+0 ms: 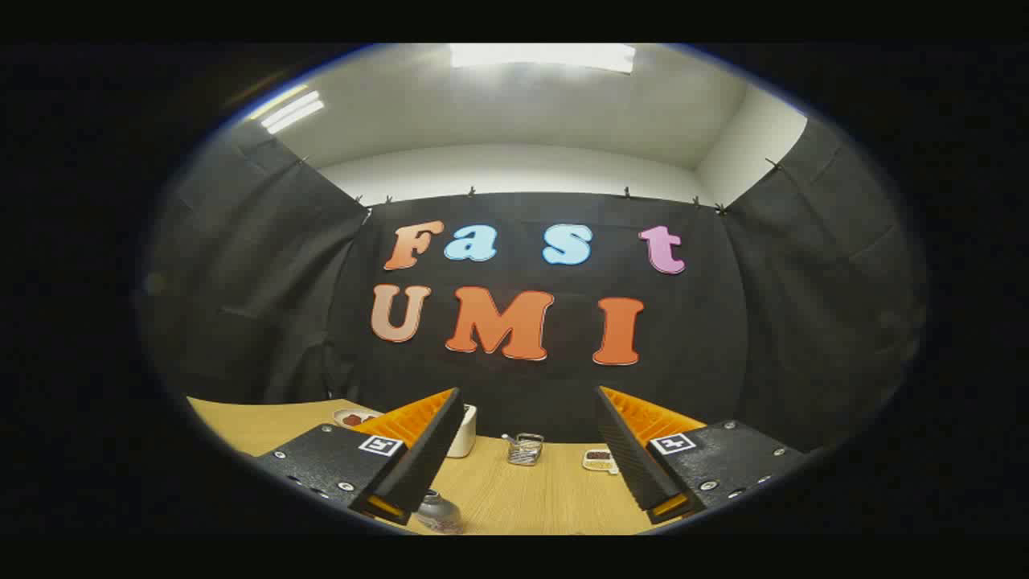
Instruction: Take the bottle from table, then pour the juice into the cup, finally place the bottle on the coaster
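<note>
We hold the gripper (522, 450) with its fingers spread wide and nothing between them. The bottle (439, 512) stands upright at the near edge of the table (555, 498), low beside the left finger (422, 450) rather than in the gap, so we judge the approach must drop and shift left. The cup (464, 432) sits farther in, beyond that finger.

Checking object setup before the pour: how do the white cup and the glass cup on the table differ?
The white cup is opaque and partly hidden behind the left finger; the glass cup is see-through and stands in full view beyond the gap between the open gripper fingers. The white cup looks taller, the glass cup squatter. Both stand upright on the wooden table, untouched.
</note>
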A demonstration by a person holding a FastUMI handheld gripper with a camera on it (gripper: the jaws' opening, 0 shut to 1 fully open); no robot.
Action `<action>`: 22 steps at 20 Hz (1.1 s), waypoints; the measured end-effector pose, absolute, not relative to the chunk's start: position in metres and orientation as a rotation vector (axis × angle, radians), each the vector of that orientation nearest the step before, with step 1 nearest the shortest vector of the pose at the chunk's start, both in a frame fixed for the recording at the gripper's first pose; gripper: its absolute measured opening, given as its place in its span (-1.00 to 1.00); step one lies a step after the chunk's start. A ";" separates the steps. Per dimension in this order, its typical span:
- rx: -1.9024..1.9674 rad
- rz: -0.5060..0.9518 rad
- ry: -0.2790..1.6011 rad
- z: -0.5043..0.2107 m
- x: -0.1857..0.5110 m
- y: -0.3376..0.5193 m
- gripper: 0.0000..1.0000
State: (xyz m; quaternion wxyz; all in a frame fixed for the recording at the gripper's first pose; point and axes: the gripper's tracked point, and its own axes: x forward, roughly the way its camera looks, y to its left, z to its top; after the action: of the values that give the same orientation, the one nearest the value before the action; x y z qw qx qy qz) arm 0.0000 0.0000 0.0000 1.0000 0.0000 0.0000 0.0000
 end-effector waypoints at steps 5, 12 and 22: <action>-0.004 0.010 -0.008 0.004 0.001 0.005 0.91; -0.011 0.007 -0.011 0.004 0.001 0.007 0.91; 0.001 0.028 -0.001 -0.008 -0.001 0.017 0.91</action>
State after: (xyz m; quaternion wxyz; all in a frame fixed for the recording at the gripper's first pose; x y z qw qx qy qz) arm -0.0011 0.0168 -0.0080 0.9999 0.0005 -0.0005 0.0140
